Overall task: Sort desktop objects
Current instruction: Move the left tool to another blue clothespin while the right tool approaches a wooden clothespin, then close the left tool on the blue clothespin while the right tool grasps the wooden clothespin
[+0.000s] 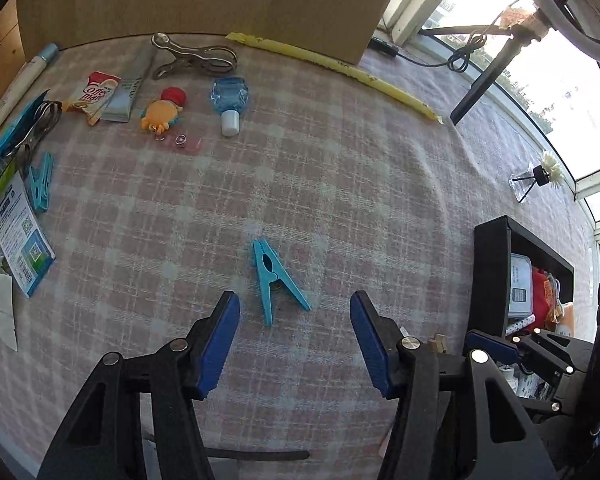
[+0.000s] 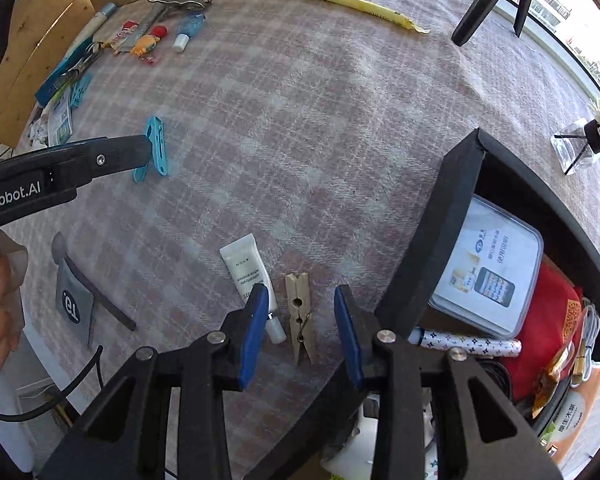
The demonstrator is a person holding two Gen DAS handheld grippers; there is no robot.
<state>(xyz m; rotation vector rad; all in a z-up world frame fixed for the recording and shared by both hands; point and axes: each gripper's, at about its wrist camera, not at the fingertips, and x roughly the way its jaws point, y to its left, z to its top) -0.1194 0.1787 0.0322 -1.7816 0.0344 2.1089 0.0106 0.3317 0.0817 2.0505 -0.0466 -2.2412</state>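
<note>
Left wrist view: left tongs (image 1: 295,312) open and empty over a blue plastic clothes peg (image 1: 274,278). Right tongs (image 2: 301,304) open, empty, above a wooden clothes peg (image 2: 300,316) beside the black box (image 2: 452,216).

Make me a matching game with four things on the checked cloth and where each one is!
Things:
1. blue clothespin
2. wooden clothespin
3. metal clip
4. blue-lidded case

Places:
A. inside the black box
B. ahead of the left gripper, between its open fingers
C. at the far edge of the cloth, by the cardboard
D. beside the white tube, ahead of the right gripper

Pairs: 1-B, 2-D, 3-C, 4-A
</note>
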